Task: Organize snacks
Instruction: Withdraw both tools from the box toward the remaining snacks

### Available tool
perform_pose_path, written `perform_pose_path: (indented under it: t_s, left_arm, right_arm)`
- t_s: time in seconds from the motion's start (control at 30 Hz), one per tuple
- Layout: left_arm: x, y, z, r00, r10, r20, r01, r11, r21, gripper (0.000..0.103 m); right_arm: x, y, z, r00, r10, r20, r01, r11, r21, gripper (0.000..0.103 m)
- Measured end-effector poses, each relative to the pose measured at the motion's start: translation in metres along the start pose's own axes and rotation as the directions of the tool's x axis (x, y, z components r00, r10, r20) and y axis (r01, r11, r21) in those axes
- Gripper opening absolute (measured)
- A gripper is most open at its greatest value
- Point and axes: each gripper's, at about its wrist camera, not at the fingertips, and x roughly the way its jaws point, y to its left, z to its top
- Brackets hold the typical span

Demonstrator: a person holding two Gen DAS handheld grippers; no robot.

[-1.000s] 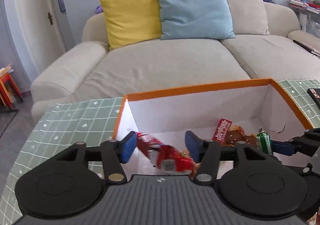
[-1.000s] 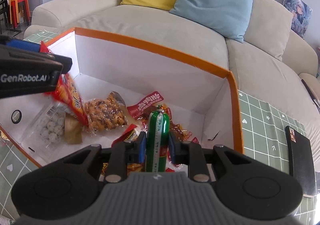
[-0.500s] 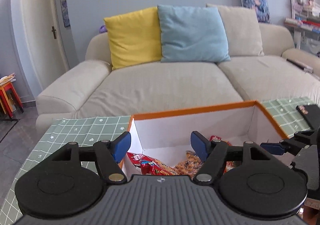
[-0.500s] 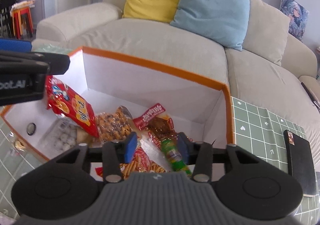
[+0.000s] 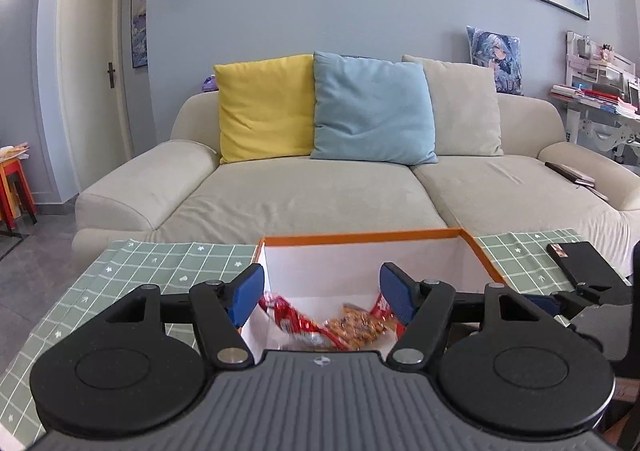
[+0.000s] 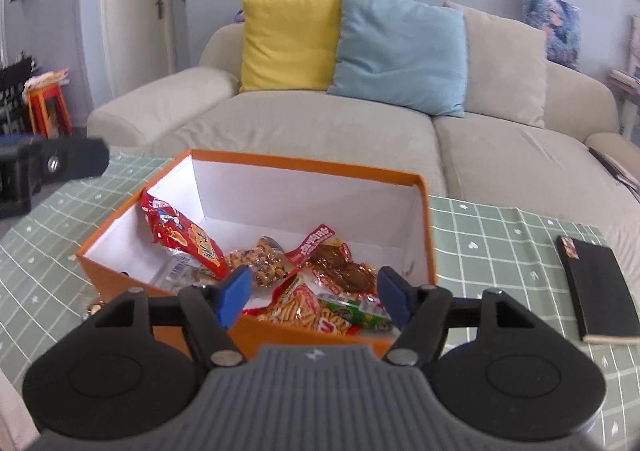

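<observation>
R gripper (image 6: 314,297) fingers opening, nothing btwn them, above near edge of orange box (image 6: 304,167); green sausage pack (image 6: 356,313) lies inside w/ other snacks (image 6: 188,241). L gripper (image 5: 322,293) fingers wide apart, empty, over the box too. Box sits on green-check desk (image 6: 492,235), black notebook (image 6: 596,295) to its right.

Right gripper (image 6: 314,293) let go of the green snack tube (image 6: 356,313); its jaws are opening, and the tube now lies in the box (image 6: 304,171) below them. Both grippers pulled up and back.
</observation>
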Motion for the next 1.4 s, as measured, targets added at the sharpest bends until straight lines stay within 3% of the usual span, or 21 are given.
perform_pose_path:
  t_s: [0.2, 0.27, 0.37, 0.7, 0.83, 0.9, 1.03, 1.23, 1.4]
  left_arm:
    - [-0.016, -0.004, -0.018, 0.998, -0.043, -0.051, 0.045, 0.999, 0.026, 0.078]
    - [-0.016, -0.003, -0.027, 0.990, -0.088, -0.109, 0.091, 0.996, 0.023, 0.078]
    - [-0.016, 0.001, -0.037, 0.967, -0.157, -0.198, 0.163, 0.986, 0.014, 0.078]
    - [-0.028, 0.009, -0.084, 0.901, -0.210, -0.380, 0.236, 0.972, 0.022, 0.081]
    - [-0.028, 0.004, -0.104, 0.848, -0.257, -0.464, 0.326, 0.942, 0.075, 0.086]
    - [-0.028, -0.001, -0.115, 0.830, -0.250, -0.499, 0.351, 0.929, 0.118, 0.088]
    - [-0.026, -0.004, -0.132, 0.815, -0.219, -0.536, 0.361, 0.916, 0.175, 0.088]
    - [-0.012, 0.002, -0.137, 0.812, -0.179, -0.555, 0.352, 0.909, 0.221, 0.089]
    - [0.006, 0.005, -0.144, 0.798, -0.111, -0.592, 0.369, 0.867, 0.334, 0.089]
  right_arm:
    - [-0.034, -0.004, -0.017, 1.000, 0.021, 0.021, -0.022, 0.998, 0.055, 0.067]
    - [-0.044, -0.005, -0.024, 0.999, 0.031, 0.014, -0.032, 0.997, 0.071, 0.067]
    - [-0.056, -0.009, -0.037, 0.999, 0.041, -0.005, -0.040, 0.996, 0.085, 0.067]
    - [-0.072, -0.017, -0.096, 0.989, 0.021, -0.144, -0.006, 0.995, 0.102, 0.068]
    - [-0.073, -0.021, -0.113, 0.983, 0.009, -0.184, 0.009, 0.995, 0.095, 0.068]
    - [-0.070, -0.022, -0.119, 0.979, 0.007, -0.203, 0.013, 0.995, 0.097, 0.068]
    - [-0.062, -0.019, -0.135, 0.966, 0.012, -0.257, 0.012, 0.996, 0.092, 0.068]
    - [-0.056, -0.017, -0.137, 0.964, 0.022, -0.265, -0.003, 0.997, 0.072, 0.068]
    - [-0.051, -0.019, -0.140, 0.959, 0.016, -0.283, 0.007, 0.997, 0.080, 0.068]
